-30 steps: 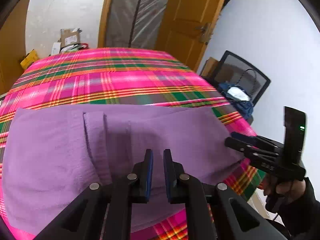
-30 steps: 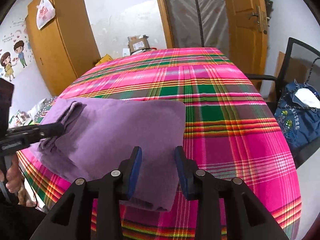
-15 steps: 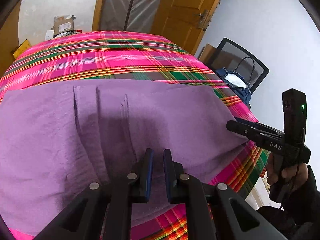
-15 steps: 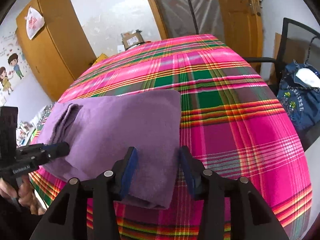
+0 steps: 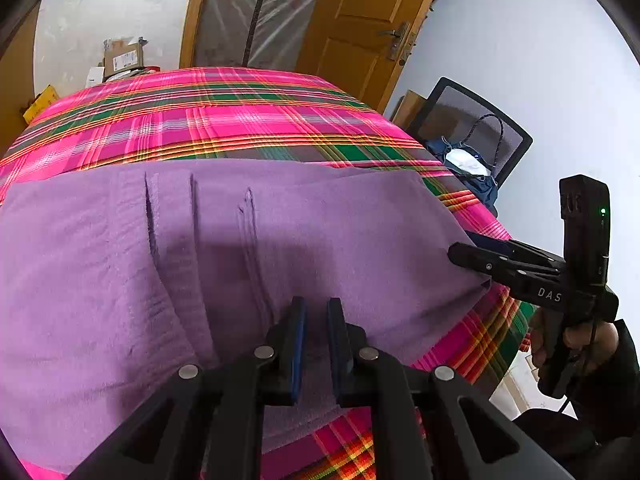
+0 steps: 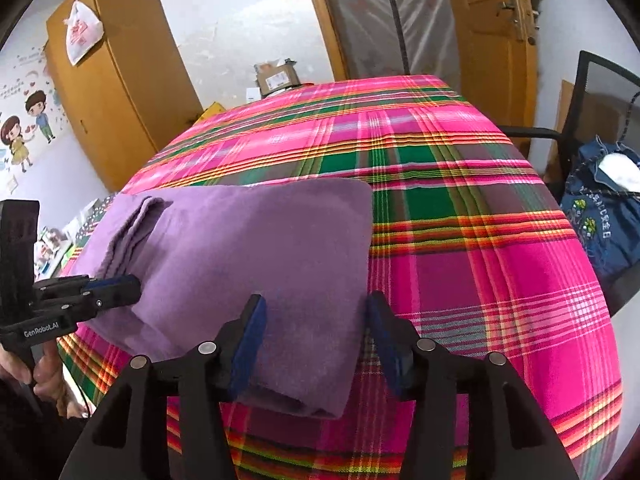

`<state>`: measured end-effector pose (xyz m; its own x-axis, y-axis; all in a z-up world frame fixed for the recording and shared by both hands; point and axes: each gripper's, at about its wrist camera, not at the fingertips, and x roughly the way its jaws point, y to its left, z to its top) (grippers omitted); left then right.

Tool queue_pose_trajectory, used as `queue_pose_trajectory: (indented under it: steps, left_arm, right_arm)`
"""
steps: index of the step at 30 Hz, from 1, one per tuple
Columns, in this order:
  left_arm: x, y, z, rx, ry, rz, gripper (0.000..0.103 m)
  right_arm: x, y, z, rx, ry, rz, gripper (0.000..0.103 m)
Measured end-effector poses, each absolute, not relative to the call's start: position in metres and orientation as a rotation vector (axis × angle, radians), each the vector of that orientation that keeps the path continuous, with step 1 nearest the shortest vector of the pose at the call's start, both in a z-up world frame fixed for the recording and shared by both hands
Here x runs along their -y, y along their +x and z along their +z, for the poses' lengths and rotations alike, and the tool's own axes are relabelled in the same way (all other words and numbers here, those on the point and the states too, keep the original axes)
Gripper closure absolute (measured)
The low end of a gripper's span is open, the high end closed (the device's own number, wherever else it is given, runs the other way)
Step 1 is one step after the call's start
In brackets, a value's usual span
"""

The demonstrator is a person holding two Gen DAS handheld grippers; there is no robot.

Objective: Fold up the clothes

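Note:
A folded purple cloth (image 5: 320, 232) lies on the near part of the plaid-covered table (image 5: 200, 120), with layered folds at its left end (image 6: 136, 216). My left gripper (image 5: 316, 320) hovers over the cloth's near edge, open by a narrow gap with nothing pinched. In the right wrist view the left gripper (image 6: 128, 288) tips reach the cloth's left edge. My right gripper (image 6: 316, 302) is open and its jaws are opening wider, straddling the cloth's near right corner (image 6: 312, 360) without pressing it. In the left wrist view the right gripper (image 5: 466, 248) sits at the cloth's right edge.
The table (image 6: 460, 240) stretches pink and green beyond the cloth. A black mesh chair (image 5: 480, 120) with a blue bag (image 6: 600, 216) stands to the right. A wardrobe (image 6: 112, 80), a cardboard box (image 6: 276, 76) and a wooden door (image 5: 360, 20) are behind. A hand (image 5: 576, 340) holds the right gripper.
The right gripper's jaws have spread much wider over the cloth's corner. The left gripper has closed in slightly on the cloth, its narrow gap unchanged.

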<state>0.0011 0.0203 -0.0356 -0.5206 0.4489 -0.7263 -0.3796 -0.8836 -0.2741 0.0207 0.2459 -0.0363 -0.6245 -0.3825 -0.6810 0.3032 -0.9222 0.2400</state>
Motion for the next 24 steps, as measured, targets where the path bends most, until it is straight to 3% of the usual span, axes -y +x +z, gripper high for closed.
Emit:
queue_pose_trajectory:
  steps: [9, 18, 24]
  left_arm:
    - [-0.018, 0.002, -0.036, 0.135, -1.173, 2.379, 0.093]
    - [-0.018, 0.003, -0.037, 0.131, -1.155, 2.385, 0.093]
    - [-0.018, 0.003, -0.036, 0.134, -1.153, 2.381, 0.093]
  right_arm:
    - [-0.266, 0.027, -0.034, 0.400, 1.245, -2.344, 0.048]
    - [-0.300, 0.013, -0.054, 0.949, 1.373, -2.004, 0.047]
    - [-0.298, 0.002, -0.052, 1.012, 1.340, -2.007, 0.047]
